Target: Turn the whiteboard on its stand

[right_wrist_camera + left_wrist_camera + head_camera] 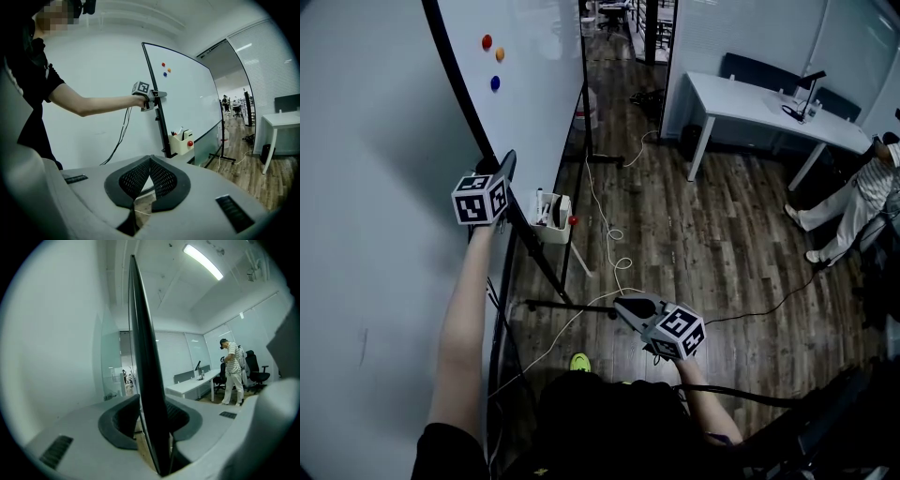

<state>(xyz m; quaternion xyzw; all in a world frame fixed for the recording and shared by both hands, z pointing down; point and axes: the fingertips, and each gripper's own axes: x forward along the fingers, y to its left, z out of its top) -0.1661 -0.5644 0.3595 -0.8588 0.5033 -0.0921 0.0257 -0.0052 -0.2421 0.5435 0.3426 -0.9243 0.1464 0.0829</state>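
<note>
No word, number or brand name can be read. The only printed signs are black square code patterns on the white cube point(480, 199) of the left gripper point(507, 161) and the matching cube point(677, 331) of the right gripper point(625, 306).
</note>
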